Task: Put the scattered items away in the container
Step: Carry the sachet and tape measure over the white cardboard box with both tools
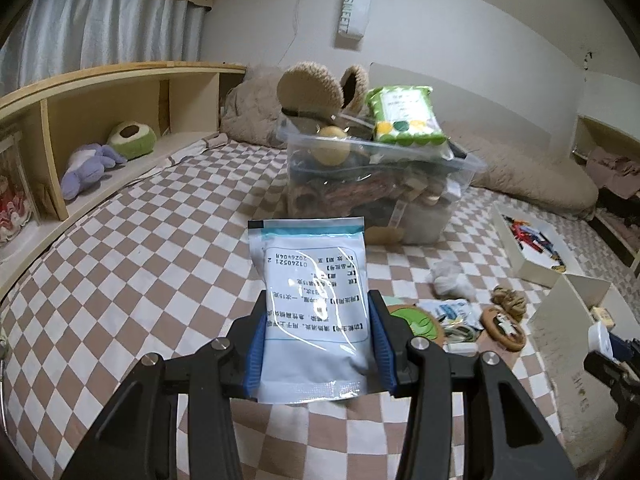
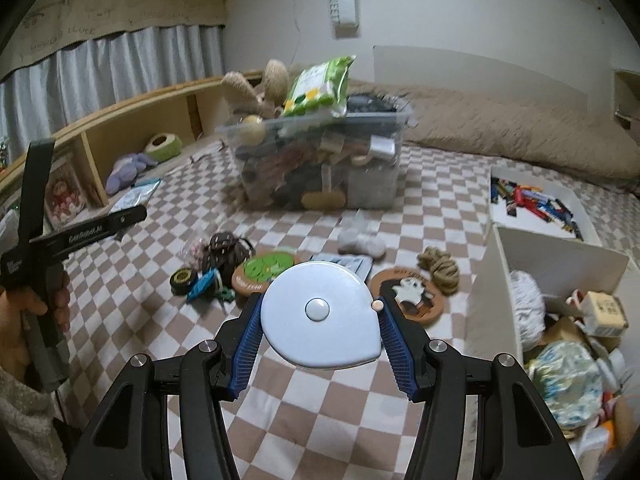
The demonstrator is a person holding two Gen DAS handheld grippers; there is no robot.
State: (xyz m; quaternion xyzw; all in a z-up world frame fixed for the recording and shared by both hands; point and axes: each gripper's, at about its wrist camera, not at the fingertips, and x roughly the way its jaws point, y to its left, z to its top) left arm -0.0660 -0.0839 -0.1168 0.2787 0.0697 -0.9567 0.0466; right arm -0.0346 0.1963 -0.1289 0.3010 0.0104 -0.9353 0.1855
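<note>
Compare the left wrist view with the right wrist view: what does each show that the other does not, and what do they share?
Only the left wrist view shows the left hand-held gripper shut on a pale blue packet, seen close and in full.

Only the right wrist view shows the right hand-held gripper shut on a round white tape measure, a black roll of tape on the bed, and a hand holding the other gripper's handle.

Both show the full clear bin, the green packet on top of it, and the checked bedsheet.
</note>
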